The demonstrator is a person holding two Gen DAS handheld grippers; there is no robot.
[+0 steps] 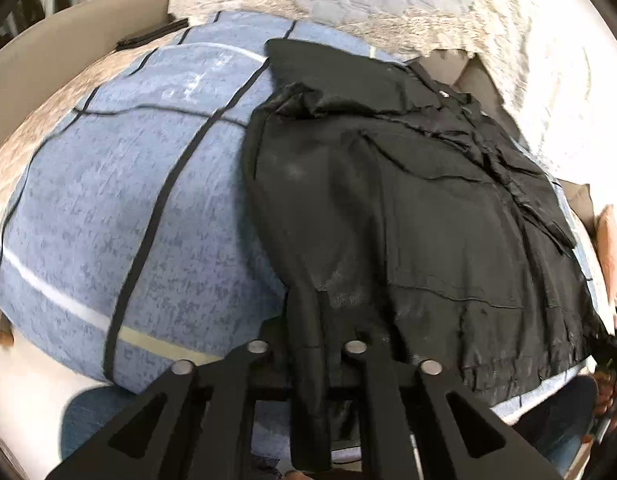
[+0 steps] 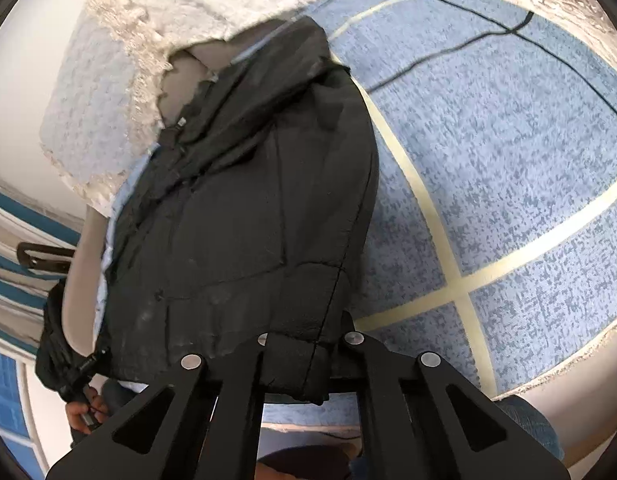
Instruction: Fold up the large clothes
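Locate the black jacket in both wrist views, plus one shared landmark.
Left wrist: black jacket fills the centre-right, its near edge clamped in the left gripper.
Right wrist: it fills the centre-left, hem clamped in the right gripper.
Shared landmark: the blue blanket with dark and cream stripes, left of the jacket in the left view, right of it in the right view.

Black jacket [image 1: 428, 208] [image 2: 244, 208] lies rumpled, spread flat on blue blanket; hem edge w/ ribbed band nearest.

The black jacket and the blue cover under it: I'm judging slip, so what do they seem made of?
The black jacket looks like thin woven synthetic, perhaps nylon: faint sheen, sharp creases, stitched seams. The blue cover looks like matte, napped woven fabric, mottled with printed stripes; fibre uncertain.
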